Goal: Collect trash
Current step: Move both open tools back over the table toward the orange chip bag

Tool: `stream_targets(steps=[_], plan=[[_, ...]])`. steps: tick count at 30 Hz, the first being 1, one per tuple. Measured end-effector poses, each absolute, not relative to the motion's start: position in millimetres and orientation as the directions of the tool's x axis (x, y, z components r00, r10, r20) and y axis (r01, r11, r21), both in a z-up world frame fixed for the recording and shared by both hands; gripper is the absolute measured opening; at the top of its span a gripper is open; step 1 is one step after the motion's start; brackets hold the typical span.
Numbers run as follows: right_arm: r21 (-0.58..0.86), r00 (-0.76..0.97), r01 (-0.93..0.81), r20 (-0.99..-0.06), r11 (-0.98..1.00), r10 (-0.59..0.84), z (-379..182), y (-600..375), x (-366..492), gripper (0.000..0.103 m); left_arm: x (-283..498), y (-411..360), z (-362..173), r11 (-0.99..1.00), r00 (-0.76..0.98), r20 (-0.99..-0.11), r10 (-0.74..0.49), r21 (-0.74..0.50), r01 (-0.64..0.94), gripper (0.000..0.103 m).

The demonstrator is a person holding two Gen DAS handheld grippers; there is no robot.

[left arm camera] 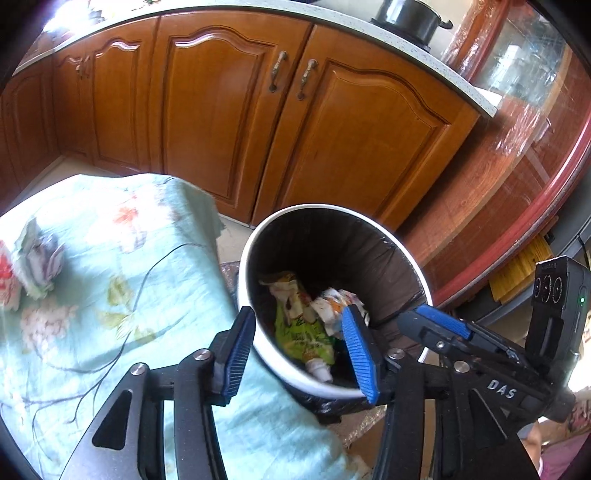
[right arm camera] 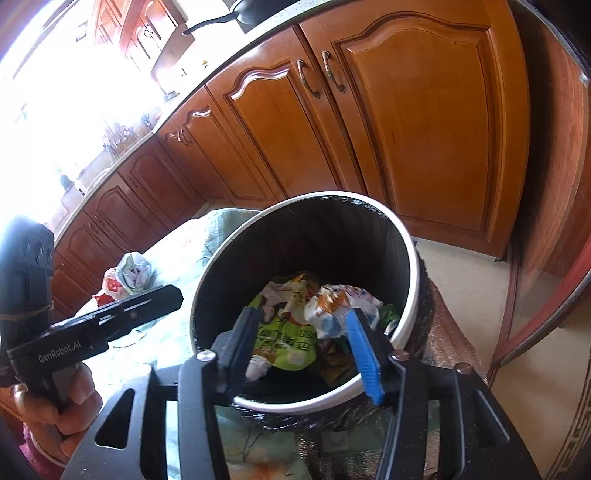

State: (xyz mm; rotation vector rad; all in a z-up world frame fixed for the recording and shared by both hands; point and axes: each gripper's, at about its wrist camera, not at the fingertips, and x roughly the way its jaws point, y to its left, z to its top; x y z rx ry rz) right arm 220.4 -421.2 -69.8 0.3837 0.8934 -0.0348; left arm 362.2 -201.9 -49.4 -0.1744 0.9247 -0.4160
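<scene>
A round bin with a white rim (left arm camera: 314, 207) (right arm camera: 413, 266) and a black liner stands beside a cloth-covered table. Inside lie a green snack wrapper (left arm camera: 303, 332) (right arm camera: 284, 339) and a crumpled white wrapper (left arm camera: 332, 302) (right arm camera: 340, 306). My left gripper (left arm camera: 299, 325) hovers open over the bin's near rim, nothing between its blue pads. My right gripper (right arm camera: 303, 321) is open above the bin's mouth, empty too. A crumpled wad of paper trash (left arm camera: 33, 258) (right arm camera: 129, 275) lies on the tablecloth to the left.
The table wears a pale green floral cloth (left arm camera: 110, 332). Wooden kitchen cabinets (left arm camera: 221, 110) run behind, with a black pot (left arm camera: 410, 18) on the counter. A glass-fronted cabinet (left arm camera: 517, 92) stands at the right. A hand (right arm camera: 74, 387) grips the left tool.
</scene>
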Motion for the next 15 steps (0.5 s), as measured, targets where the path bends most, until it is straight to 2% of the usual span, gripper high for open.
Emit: stream_targets(steps=[1,2,5,9,15], plan=[[0.318,0.637,0.185,-0.759,0.93,0.133,-69.1,-418.9,218.2,0.07,358.8,-197.8,-49.8,0.909,0.533,-0.737,-0.417,-0.322,0.265,0.051],[0.321,0.643,0.182,-0.754,0.929,0.135,-68.3,-416.5,216.8,0.073,355.7,-194.2,-50.3,0.911,0.536,-0.737,-0.413,-0.324,0.257,0.053],[0.332,0.663,0.175,-0.736,0.927,0.138,-64.7,-407.0,212.0,0.079,343.7,-177.9,-53.0,0.918,0.545,-0.739,-0.395,-0.329,0.219,0.059],[0.342,0.689,0.165,-0.711,0.925,0.14,-61.4,-391.9,204.6,0.089,326.6,-154.2,-56.4,0.919,0.552,-0.737,-0.39,-0.354,0.176,0.06],[0.351,0.695,0.118,-0.697,0.929,0.175,-60.1,-359.7,204.2,0.091,296.5,-115.7,-55.4,0.923,0.582,-0.729,-0.359,-0.37,0.106,0.061]])
